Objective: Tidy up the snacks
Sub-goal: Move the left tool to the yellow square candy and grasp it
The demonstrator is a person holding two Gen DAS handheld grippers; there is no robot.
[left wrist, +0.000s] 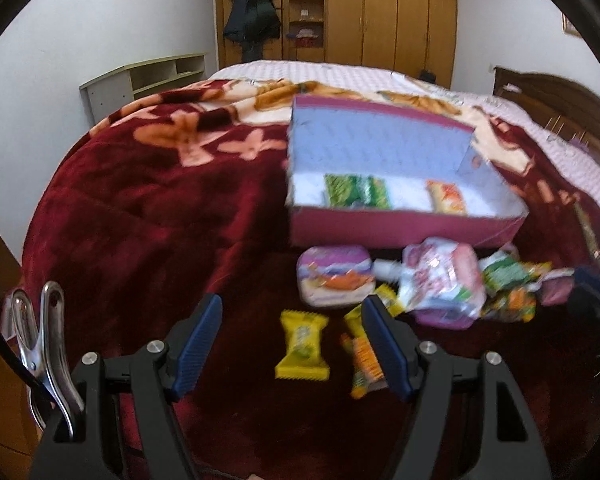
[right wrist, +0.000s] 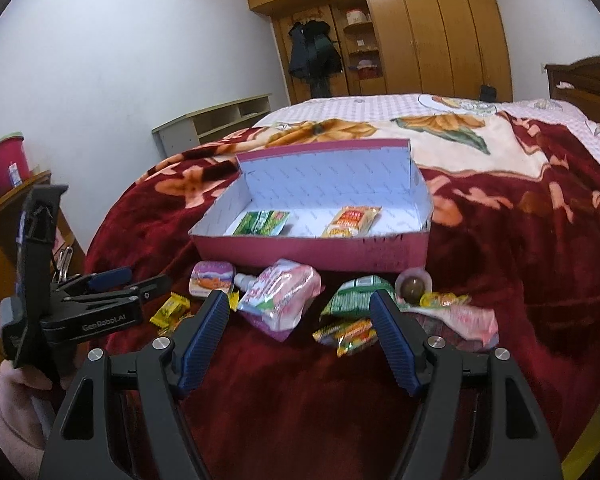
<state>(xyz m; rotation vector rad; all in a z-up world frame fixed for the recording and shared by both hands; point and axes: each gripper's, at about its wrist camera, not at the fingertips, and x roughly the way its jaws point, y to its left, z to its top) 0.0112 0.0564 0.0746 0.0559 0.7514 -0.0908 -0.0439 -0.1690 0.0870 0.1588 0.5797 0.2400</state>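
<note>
Left gripper (left wrist: 292,336) jaws apart, nothing between the pads, hanging over the dark red blanket (left wrist: 140,208) just short of a yellow candy (left wrist: 303,344) and an orange-yellow wrapper (left wrist: 362,356). Right gripper (right wrist: 298,332) likewise spread and empty, above the snack pile. In the right wrist view the left gripper shows at the left edge, gripped by a hand in a pink sleeve (right wrist: 8,412). Beyond the fingers: pink spouted pouch (right wrist: 280,298), small purple tin (right wrist: 212,284), green packet (right wrist: 354,298), round cup with a brown ball (right wrist: 414,288), mixed small wrappers (right wrist: 350,334). Behind the pile, touching or nearly so, the open pink box (right wrist: 312,250) on the bed, holding a green packet inside (right wrist: 262,222) at left and an orange packet inside (right wrist: 352,222) at right, well apart. Left view is blurred.
</note>
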